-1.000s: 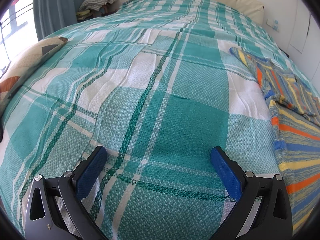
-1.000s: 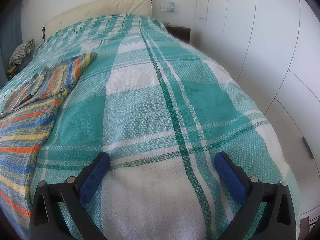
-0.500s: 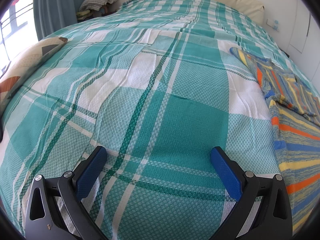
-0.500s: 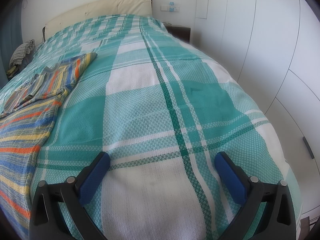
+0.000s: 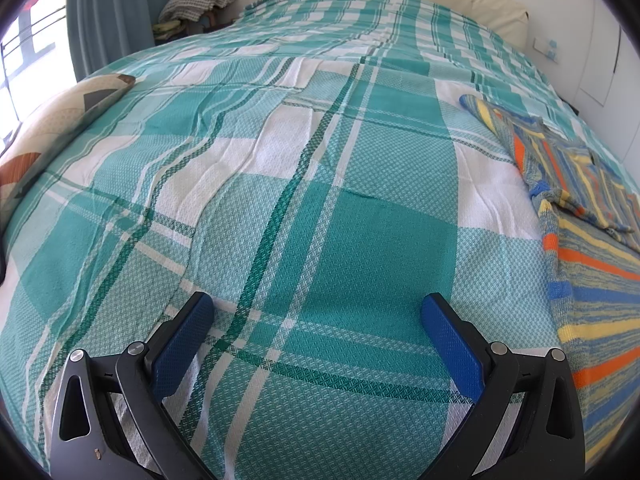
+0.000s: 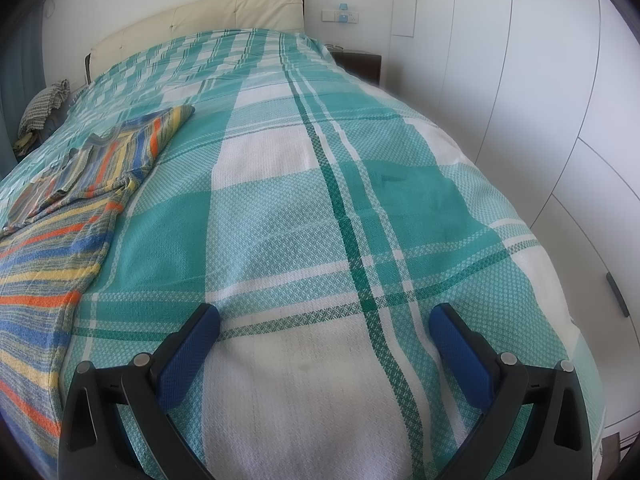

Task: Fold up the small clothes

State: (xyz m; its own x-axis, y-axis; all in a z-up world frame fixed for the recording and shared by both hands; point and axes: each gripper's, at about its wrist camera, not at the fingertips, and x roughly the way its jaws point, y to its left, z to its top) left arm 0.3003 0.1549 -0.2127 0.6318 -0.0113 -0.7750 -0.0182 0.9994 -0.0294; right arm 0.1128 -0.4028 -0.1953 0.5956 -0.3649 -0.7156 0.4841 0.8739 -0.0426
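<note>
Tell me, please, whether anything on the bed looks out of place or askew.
Nothing stands out. The striped garment lies flat on the plaid bedspread, with only its upper part rumpled; both grippers are open and off it.

Left gripper (image 5: 316,320) and right gripper (image 6: 324,330) both point forward, jaws spread wide, gripping nothing.

Teal-and-white plaid bedspread (image 5: 280,184); garment (image 6: 52,240) striped blue, orange, yellow; blue-padded tongs (image 5: 316,316).

A home bedroom: a bed (image 5: 320,184) with padded headboard (image 6: 200,24), white wardrobe doors (image 6: 540,80) beside the bed.
</note>
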